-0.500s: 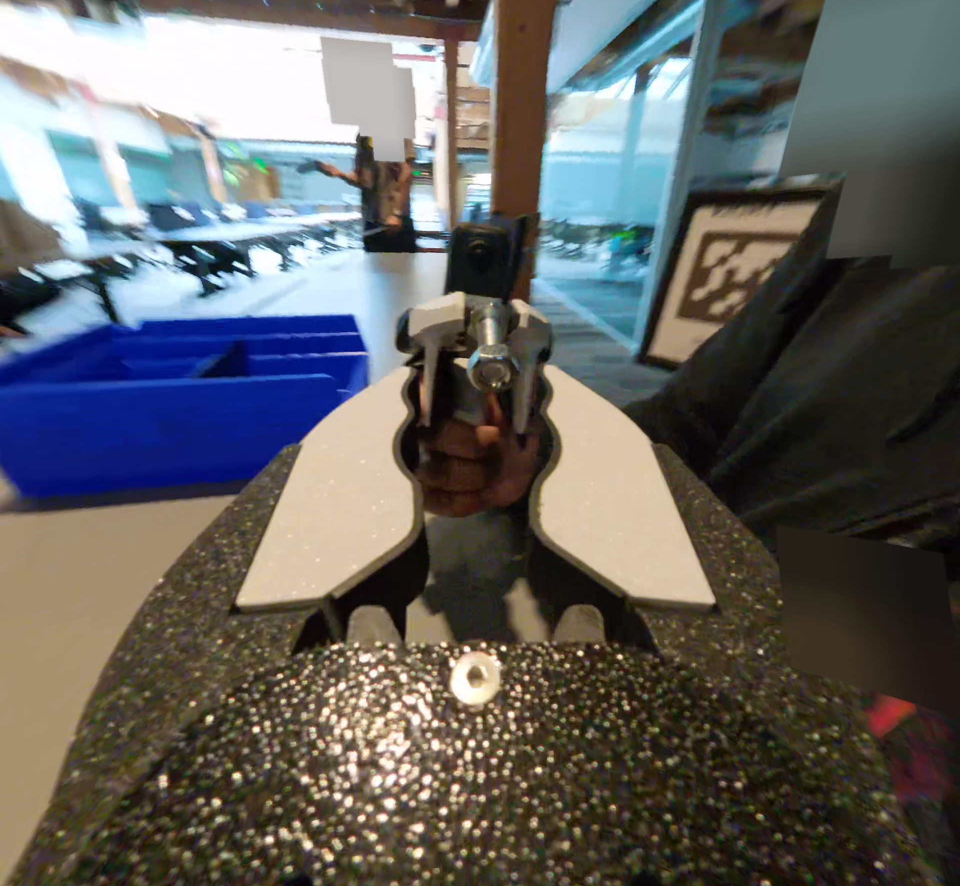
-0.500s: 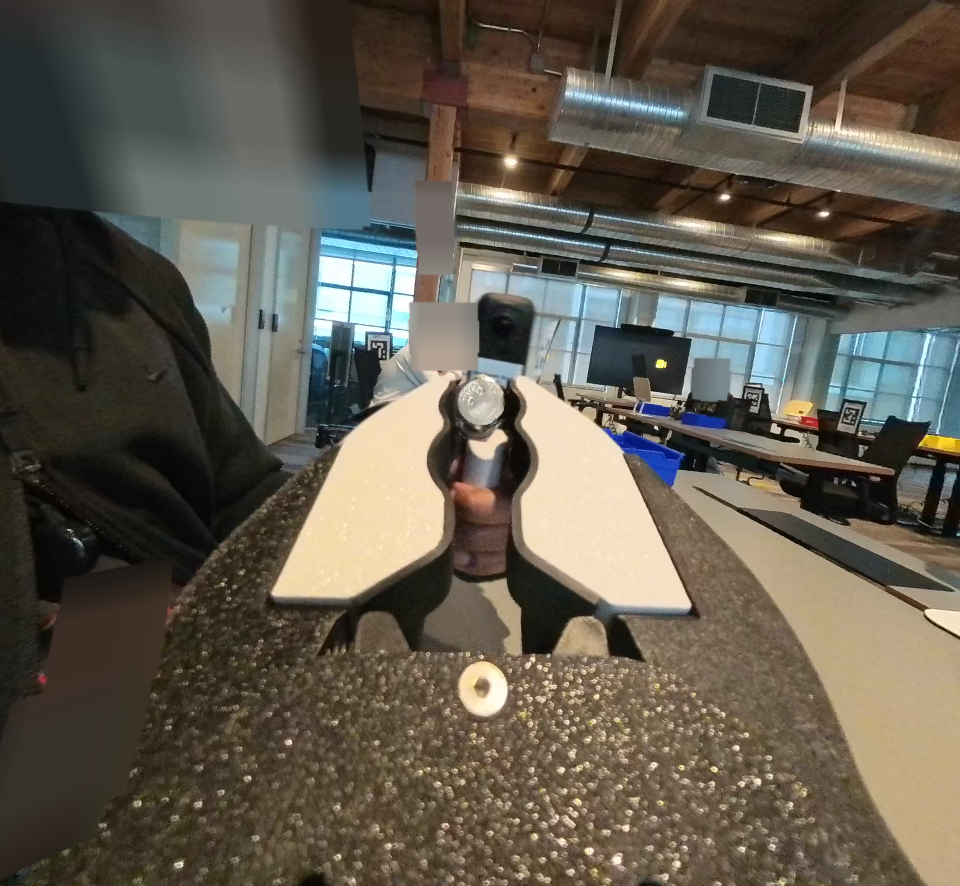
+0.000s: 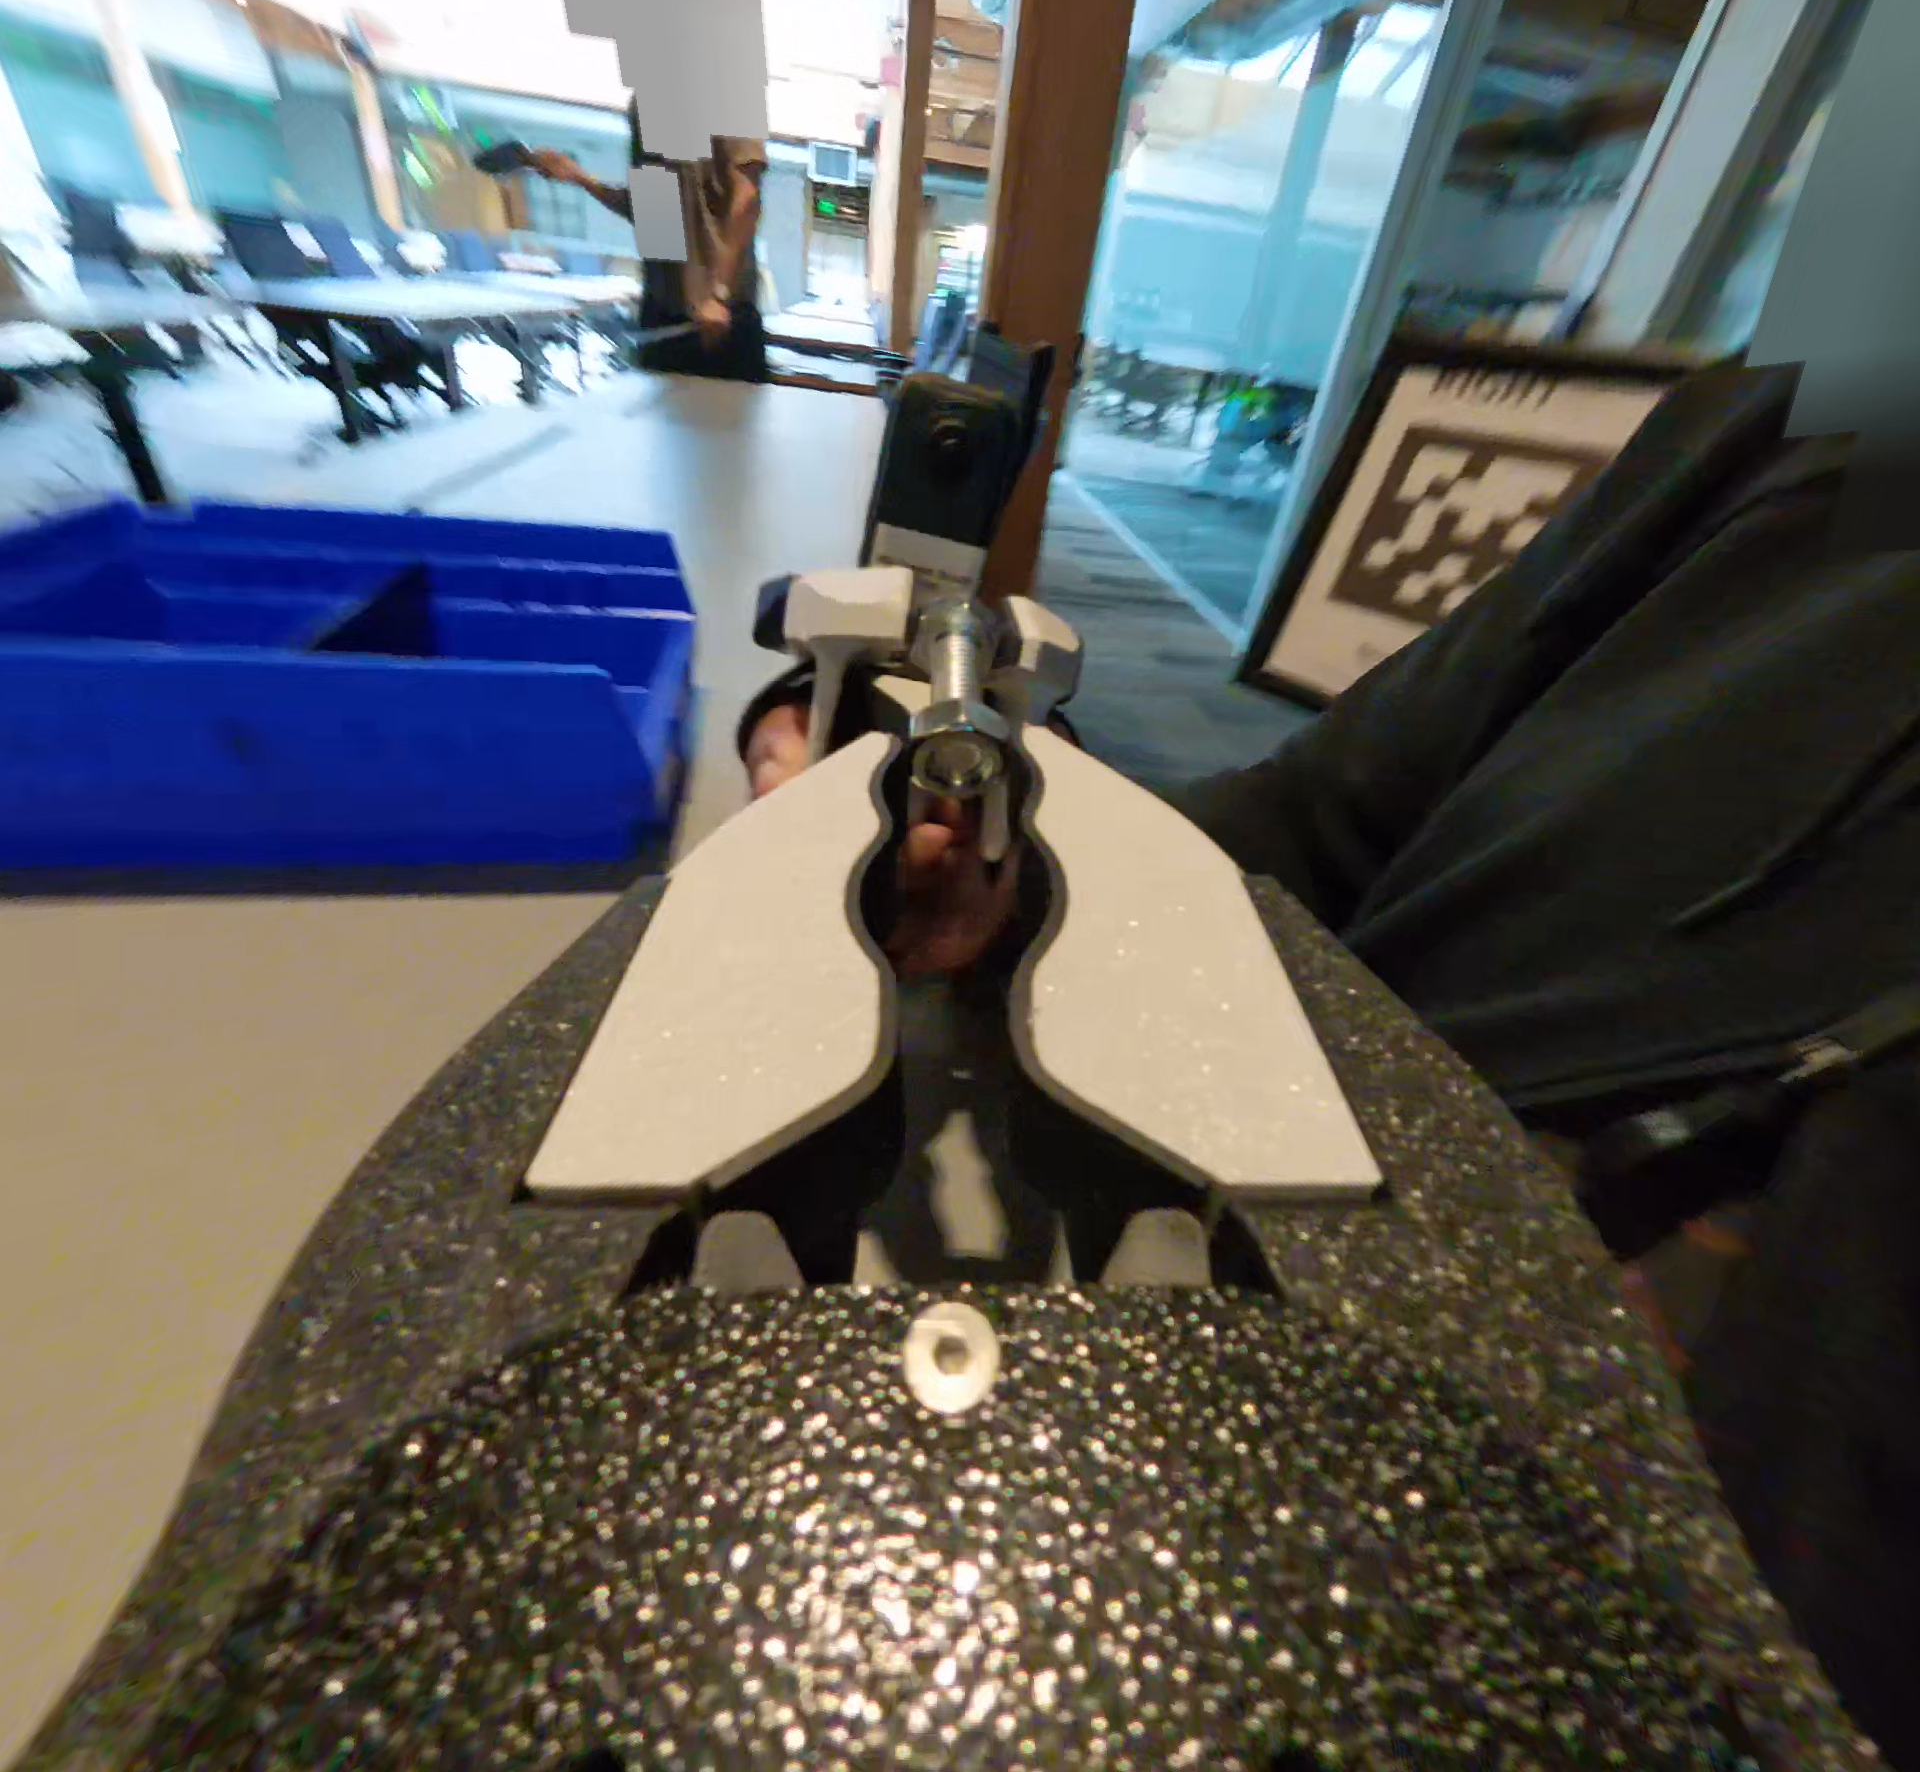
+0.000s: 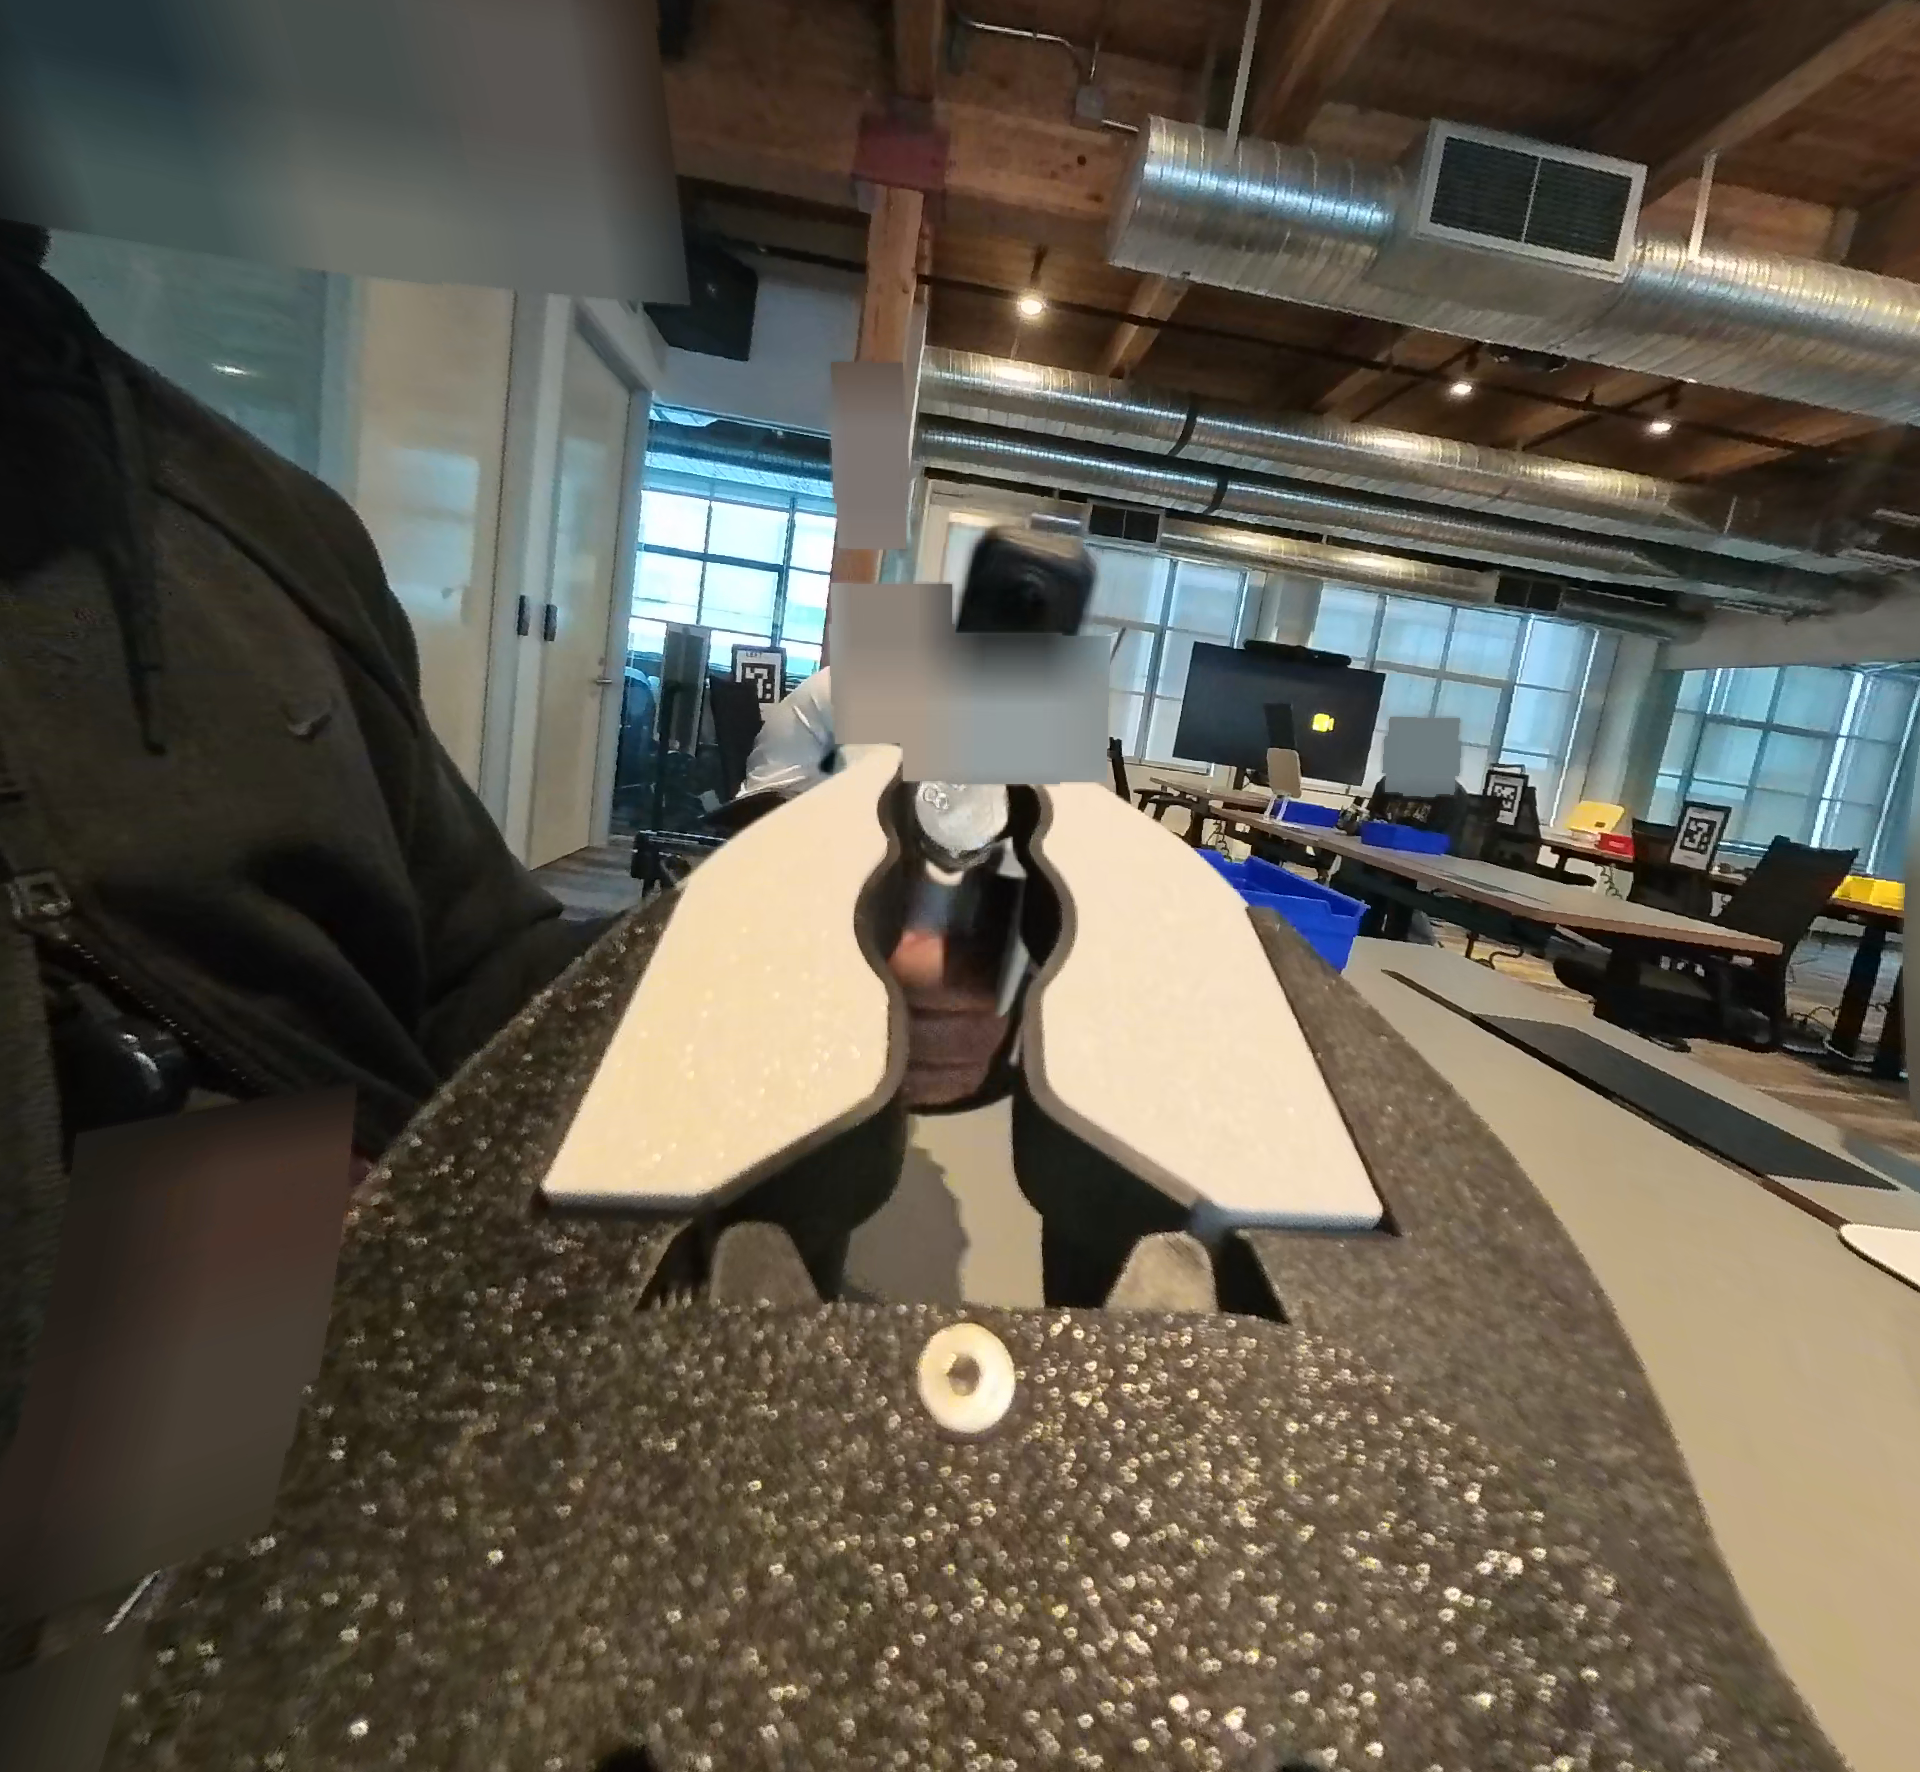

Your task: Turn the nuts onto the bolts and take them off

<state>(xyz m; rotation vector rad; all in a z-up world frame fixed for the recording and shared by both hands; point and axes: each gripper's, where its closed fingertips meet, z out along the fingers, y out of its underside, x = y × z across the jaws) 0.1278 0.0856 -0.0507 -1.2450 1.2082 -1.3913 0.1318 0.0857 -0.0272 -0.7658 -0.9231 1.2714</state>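
In the left wrist view, my left gripper point(image 3: 953, 772) is shut on a silver hex nut point(image 3: 956, 735) that sits on the near end of a threaded bolt point(image 3: 954, 657). The right gripper point(image 3: 951, 626) faces me from beyond and holds the bolt's far end. In the right wrist view, my right gripper point(image 4: 956, 818) is shut on the bolt's hex head point(image 4: 951, 823). The left gripper beyond it is mostly hidden; only its camera point(image 4: 1029, 579) shows. Both grippers are held in the air above the table.
A blue divided bin point(image 3: 312, 683) stands on the grey table point(image 3: 208, 1151) to the left. The person's black jacket point(image 3: 1558, 839) fills the right side. A framed black-and-white marker board point(image 3: 1455, 527) and a wooden post point(image 3: 1060, 164) stand behind.
My left gripper has closed: its fingers were apart with the nut ahead of the tips, and now they grip the nut. The right gripper still holds the bolt head.
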